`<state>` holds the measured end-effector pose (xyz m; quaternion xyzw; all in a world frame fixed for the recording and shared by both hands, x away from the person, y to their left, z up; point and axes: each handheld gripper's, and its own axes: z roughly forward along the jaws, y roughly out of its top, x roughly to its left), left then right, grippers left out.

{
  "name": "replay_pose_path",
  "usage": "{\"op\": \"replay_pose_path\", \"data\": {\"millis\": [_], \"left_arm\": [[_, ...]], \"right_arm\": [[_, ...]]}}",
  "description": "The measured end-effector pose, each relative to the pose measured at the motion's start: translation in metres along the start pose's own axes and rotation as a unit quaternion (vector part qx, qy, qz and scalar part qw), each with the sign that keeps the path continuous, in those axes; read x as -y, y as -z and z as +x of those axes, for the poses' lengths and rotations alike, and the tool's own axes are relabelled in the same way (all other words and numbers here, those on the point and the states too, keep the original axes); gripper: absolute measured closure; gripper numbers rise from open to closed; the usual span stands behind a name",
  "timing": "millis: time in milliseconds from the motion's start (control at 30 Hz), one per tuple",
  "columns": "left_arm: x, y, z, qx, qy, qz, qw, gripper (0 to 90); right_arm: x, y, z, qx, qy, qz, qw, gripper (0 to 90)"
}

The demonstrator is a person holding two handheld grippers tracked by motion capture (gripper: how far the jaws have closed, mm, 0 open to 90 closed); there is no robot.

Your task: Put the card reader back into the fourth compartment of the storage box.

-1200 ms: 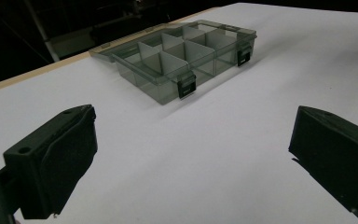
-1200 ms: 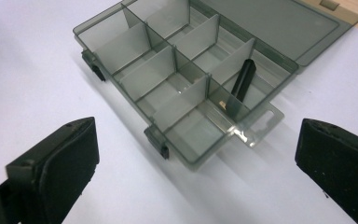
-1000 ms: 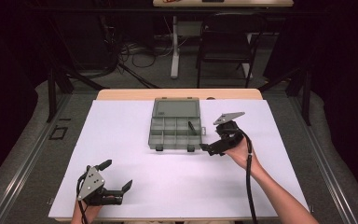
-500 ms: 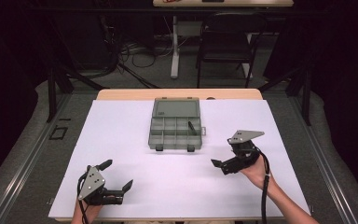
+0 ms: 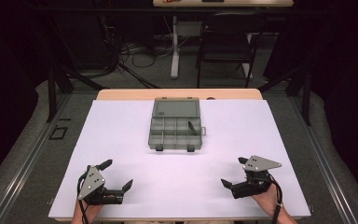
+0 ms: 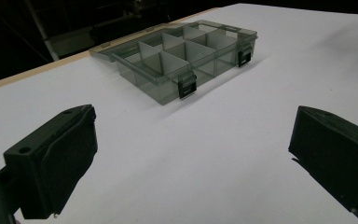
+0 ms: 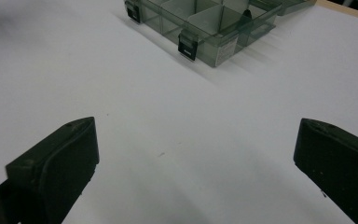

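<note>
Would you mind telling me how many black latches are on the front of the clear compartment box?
2: one latch at the box's front left, the other latch at its front right, both facing the person.

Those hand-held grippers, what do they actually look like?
Each is a black, blocky tool. The left gripper and the right gripper both end in two thick black jaws and carry a grey three-cornered plate with small holes on top. A black cable trails back from each. No sleeves show on the forearms.
</note>
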<state>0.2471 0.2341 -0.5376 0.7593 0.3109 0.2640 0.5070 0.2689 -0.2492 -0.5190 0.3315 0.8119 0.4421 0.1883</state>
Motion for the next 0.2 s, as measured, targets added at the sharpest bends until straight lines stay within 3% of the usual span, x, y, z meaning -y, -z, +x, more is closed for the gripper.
{"op": "replay_pose_path", "data": {"millis": [200], "left_arm": [[0.0004, -0.0007, 0.0012, -0.003, 0.002, 0.003, 1.0000, 0.9]], "right_arm": [[0.0051, 0.0083, 0.0001, 0.004, 0.003, -0.017, 0.9998, 0.0]]}}
